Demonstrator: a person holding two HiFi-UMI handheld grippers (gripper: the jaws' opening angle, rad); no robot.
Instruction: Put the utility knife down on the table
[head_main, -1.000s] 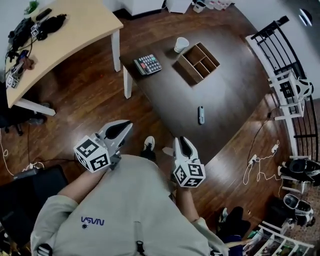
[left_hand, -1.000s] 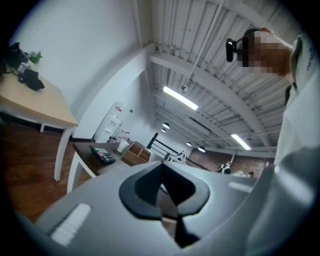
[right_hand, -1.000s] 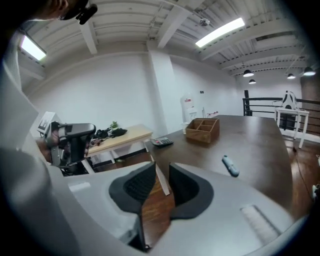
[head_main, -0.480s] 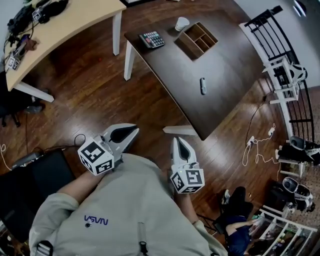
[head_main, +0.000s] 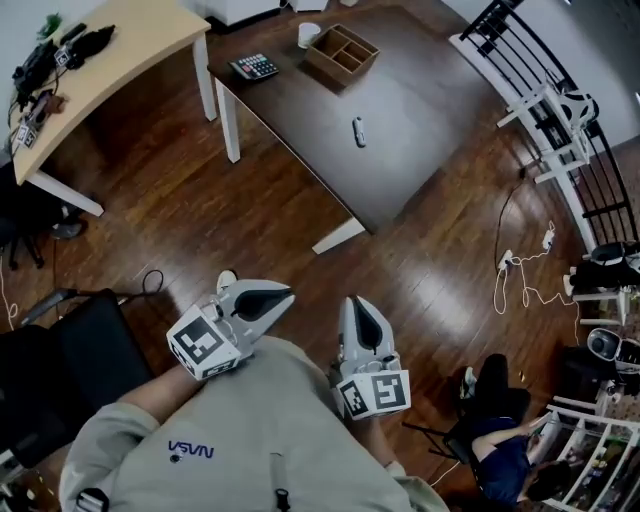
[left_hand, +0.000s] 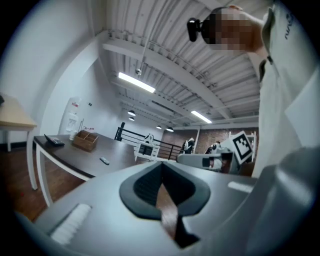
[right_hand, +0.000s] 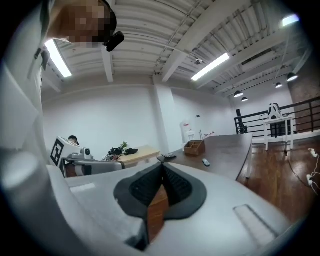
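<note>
Plainly, left gripper (head_main: 284, 297) and right gripper (head_main: 357, 304) are holding nothing, ribbed dark pads (right_hand: 176, 189) pressing together; the slim utility knife (head_main: 359, 131) is lying on the dark table (head_main: 420, 120)

Count log: surfaces 2, tools 2, loose items on the dark surface 4.

Dark surface (head_main: 400, 150) ×1, carrying utility knife (head_main: 358, 131) ×1 near its middle; calculator (head_main: 254, 67) ×1, cup (head_main: 309, 34) ×1 and divided wooden tray (head_main: 342, 54) ×1, all along its far edge. Compartments of the tray are too small to count. Light wooden surface (head_main: 130, 50) ×1; the dark heap of gear (head_main: 60, 60) at its far left end cannot be counted. Tools ×2: left tool (head_main: 290, 293), right tool (head_main: 354, 300), one marker cube on each, so cubes ×2. Black railing (head_main: 520, 40) ×1; white rack (head_main: 555, 115) ×1 beside it. Seated person (head_main: 510, 450) ×1.
</note>
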